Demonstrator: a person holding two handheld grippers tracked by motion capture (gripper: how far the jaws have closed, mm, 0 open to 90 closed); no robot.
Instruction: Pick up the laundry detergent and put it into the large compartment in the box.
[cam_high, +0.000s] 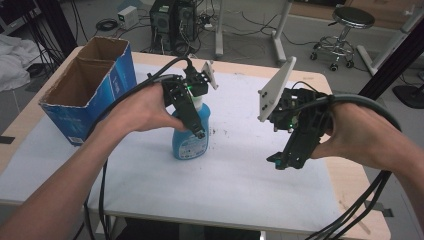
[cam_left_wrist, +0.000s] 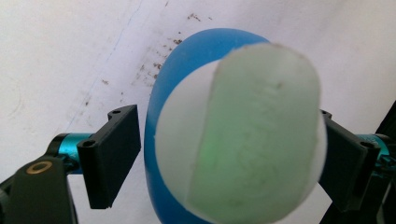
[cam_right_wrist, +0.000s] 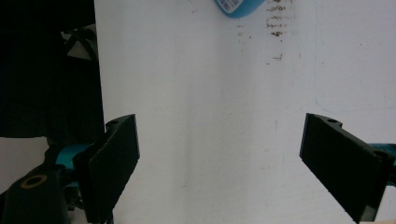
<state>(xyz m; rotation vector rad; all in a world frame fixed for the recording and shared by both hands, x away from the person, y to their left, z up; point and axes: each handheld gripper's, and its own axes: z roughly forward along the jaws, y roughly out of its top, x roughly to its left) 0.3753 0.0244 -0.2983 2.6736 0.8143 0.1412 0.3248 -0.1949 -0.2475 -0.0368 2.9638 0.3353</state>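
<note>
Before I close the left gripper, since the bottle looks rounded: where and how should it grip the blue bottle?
Probably at the neck just under the pale cap, from above: the blue bottle stands upright and the left gripper already straddles it, open.

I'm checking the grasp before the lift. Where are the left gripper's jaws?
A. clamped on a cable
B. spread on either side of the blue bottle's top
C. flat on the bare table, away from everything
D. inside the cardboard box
B: in the left gripper view, the left gripper has one jaw on each side of the blue bottle, with a gap at the left jaw.
</note>
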